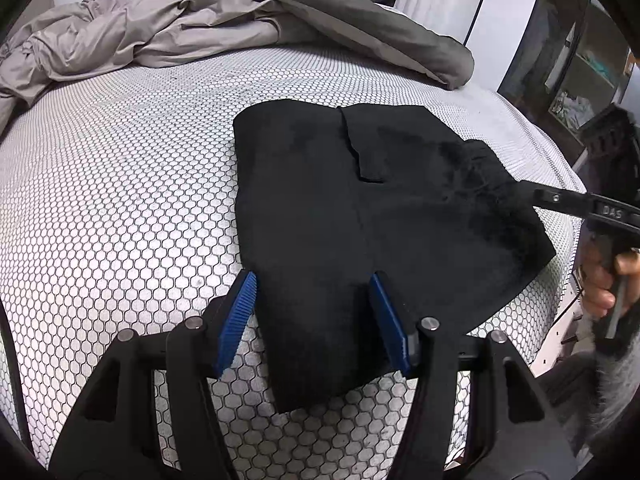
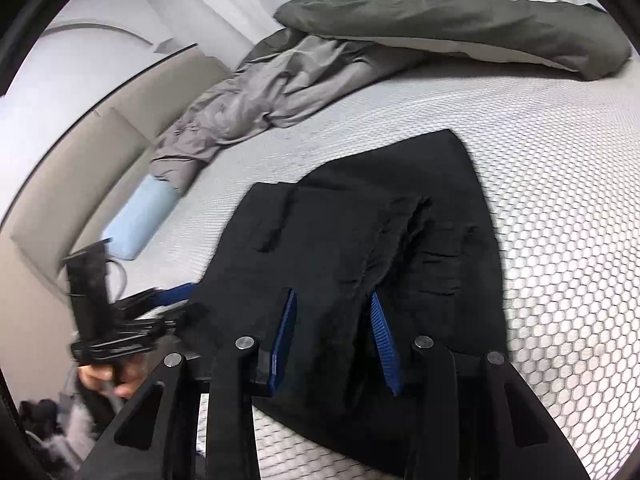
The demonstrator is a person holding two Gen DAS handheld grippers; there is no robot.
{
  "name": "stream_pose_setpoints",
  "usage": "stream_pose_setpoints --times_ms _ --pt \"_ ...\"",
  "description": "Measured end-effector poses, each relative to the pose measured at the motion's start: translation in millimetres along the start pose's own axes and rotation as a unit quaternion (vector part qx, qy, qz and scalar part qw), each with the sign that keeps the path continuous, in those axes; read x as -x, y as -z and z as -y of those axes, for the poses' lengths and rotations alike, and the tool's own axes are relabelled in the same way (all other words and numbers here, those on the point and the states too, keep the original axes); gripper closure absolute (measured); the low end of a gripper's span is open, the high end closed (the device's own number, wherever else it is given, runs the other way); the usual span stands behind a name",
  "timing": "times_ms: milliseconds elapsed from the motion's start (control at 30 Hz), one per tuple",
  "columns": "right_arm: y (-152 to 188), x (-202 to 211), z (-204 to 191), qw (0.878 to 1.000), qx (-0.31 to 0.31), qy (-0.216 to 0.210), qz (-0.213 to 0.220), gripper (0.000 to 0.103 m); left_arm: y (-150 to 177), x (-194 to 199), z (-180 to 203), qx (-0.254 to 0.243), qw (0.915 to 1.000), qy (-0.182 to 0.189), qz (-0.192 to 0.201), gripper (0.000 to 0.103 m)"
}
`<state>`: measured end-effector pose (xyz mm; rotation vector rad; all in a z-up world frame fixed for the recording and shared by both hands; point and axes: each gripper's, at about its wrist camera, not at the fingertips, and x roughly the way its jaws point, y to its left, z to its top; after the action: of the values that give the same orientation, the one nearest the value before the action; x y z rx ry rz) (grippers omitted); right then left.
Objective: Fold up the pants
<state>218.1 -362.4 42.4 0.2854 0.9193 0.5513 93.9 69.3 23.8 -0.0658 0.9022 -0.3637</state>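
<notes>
Black pants [image 1: 360, 200] lie folded flat on the bed's honeycomb-patterned mattress [image 1: 120, 200], near its right edge. My left gripper [image 1: 313, 277] is open, its blue pads astride the near end of the cloth without pinching it. In the right wrist view the pants [image 2: 380, 220] run away from my right gripper [image 2: 333, 294]. Its blue pads stand on either side of a raised fold of the cloth, and I cannot tell whether they press on it. A hand [image 1: 600, 292] holds that gripper at the pants' right edge.
Crumpled grey bedding [image 1: 140, 36] and a dark green duvet [image 1: 360, 12] are heaped at the far side of the bed. A light blue pillow [image 2: 136, 224] lies by the beige headboard [image 2: 60, 160]. Shelves [image 1: 580, 60] stand beyond the mattress [image 2: 560, 240] edge.
</notes>
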Motion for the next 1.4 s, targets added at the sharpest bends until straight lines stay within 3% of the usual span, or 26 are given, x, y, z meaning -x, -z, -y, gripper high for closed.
stream_pose_setpoints --times_ms 133,233,300,433,533,667,767,867,900,933,1000,1133,1167,1200,1233,1267,1333,1400 --pt "1.7 1.9 -1.8 1.0 0.002 -0.007 -0.011 0.063 -5.5 -8.6 7.1 0.0 1.0 -0.004 -0.004 0.048" --pt "4.4 -12.4 -5.8 0.998 0.027 0.046 -0.04 0.063 -9.8 -13.6 8.6 -0.003 1.0 -0.007 -0.005 0.048" --pt "6.5 -21.8 -3.6 0.997 0.024 0.045 -0.05 0.064 -10.6 -16.5 8.5 -0.008 0.9999 -0.011 -0.006 0.048" --pt "6.6 -24.2 8.8 0.998 -0.005 0.052 -0.045 0.092 -10.0 -14.1 8.0 -0.007 0.9999 -0.011 -0.003 0.048" --pt "1.9 -3.2 -3.9 0.999 0.002 0.049 -0.014 0.093 -11.3 -6.5 5.3 -0.005 0.9999 -0.012 0.007 0.047" --pt "1.4 10.4 -5.1 0.996 -0.015 0.081 -0.019 0.093 -9.2 -3.0 6.4 -0.007 0.9999 -0.012 0.01 0.045" --pt "10.4 -12.9 13.9 0.992 -0.025 0.106 -0.067 0.086 -5.1 -8.5 8.3 -0.013 0.9998 -0.013 -0.005 0.045" --pt "9.7 -6.0 6.3 0.992 0.014 0.111 -0.057 0.077 -2.6 -7.7 8.9 -0.014 0.9998 -0.015 -0.003 0.045" --pt "9.3 1.3 1.0 0.99 0.035 0.127 -0.046 0.064 -1.6 -6.9 8.6 -0.012 0.9998 -0.013 -0.001 0.045" --pt "8.9 9.9 -2.5 0.988 0.054 0.142 -0.028 0.042 -0.6 -7.3 9.2 -0.011 0.9998 -0.014 -0.001 0.044" --pt "7.1 18.6 2.1 0.986 0.055 0.157 -0.008 0.025 1.8 -11.7 13.6 -0.019 0.9996 -0.022 -0.005 0.041" --pt "10.3 4.3 32.5 0.99 0.01 0.137 -0.038 0.025 3.6 -20.4 24.7 -0.031 0.9991 -0.028 -0.01 0.04" --pt "12.3 -1.8 38.9 0.989 0.006 0.137 -0.046 0.026 3.2 -22.7 27.5 -0.032 0.9991 -0.026 -0.011 0.04" --pt "13.5 -6.3 42.7 0.99 -0.001 0.132 -0.05 0.034 2.6 -25.3 31.2 -0.037 0.9989 -0.027 -0.011 0.04" --pt "14.0 -9.3 45.7 0.992 -0.011 0.119 -0.049 0.05 1.7 -27.6 34.1 -0.045 0.9984 -0.031 -0.01 0.04" --pt "12.3 -14.0 46.3 0.993 -0.023 0.101 -0.048 0.053 0.3 -29.9 37.7 -0.055 0.9976 -0.04 -0.011 0.04" --pt "9.1 -13.3 43.1 0.994 -0.024 0.1 -0.037 0.068 -5.1 -32.8 40.9 -0.064 0.9968 -0.046 -0.011 0.043" --pt "2.8 -15.9 40.0 0.995 -0.032 0.095 -0.026 0.071 -12.6 -36.5 36.9 -0.055 0.9971 -0.051 -0.01 0.044"
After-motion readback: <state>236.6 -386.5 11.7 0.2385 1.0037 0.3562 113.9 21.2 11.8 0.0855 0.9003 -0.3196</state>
